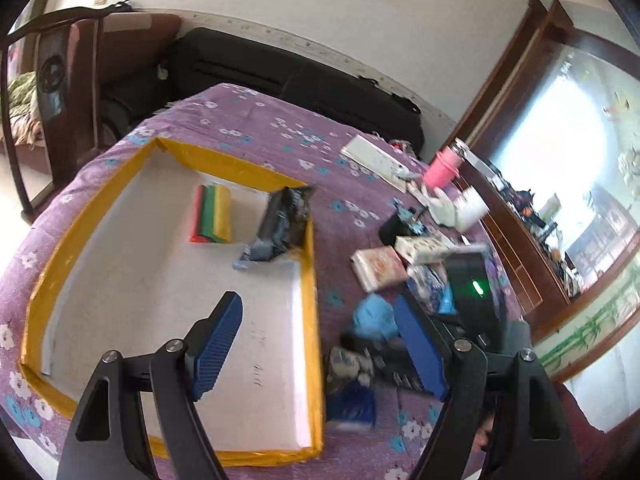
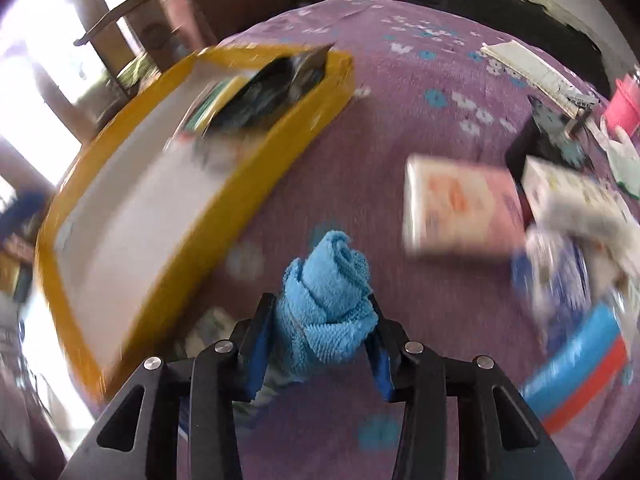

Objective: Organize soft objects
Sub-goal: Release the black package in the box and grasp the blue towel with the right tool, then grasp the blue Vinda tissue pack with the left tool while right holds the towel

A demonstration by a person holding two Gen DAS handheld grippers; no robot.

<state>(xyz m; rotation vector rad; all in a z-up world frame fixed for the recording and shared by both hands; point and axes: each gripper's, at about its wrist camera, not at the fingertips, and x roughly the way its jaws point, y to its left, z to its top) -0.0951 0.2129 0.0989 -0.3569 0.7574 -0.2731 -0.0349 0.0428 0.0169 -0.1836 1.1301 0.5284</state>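
Note:
My right gripper (image 2: 320, 320) is shut on a rolled blue towel (image 2: 332, 280), which its blue pads (image 2: 260, 344) squeeze from both sides above the purple flowered tablecloth (image 2: 400, 100). A white tray with a yellow rim (image 2: 304, 112) lies to its left. In the left wrist view the same tray (image 1: 310, 280) holds a stack of coloured cloths (image 1: 212, 216) and a dark packet (image 1: 280, 228). My left gripper (image 1: 320, 340) is open over the tray's right rim, with nothing held. The blue towel (image 1: 374, 316) shows just right of that rim.
A pink-and-white packet (image 1: 380, 268), a printed box (image 1: 424, 246), a white glove (image 1: 444, 208), a pink cup (image 1: 442, 168) and a white notebook (image 1: 376, 156) lie right of the tray. Blue-and-white packets (image 1: 352, 384) sit near the front. A black sofa (image 1: 280, 68) stands behind the table.

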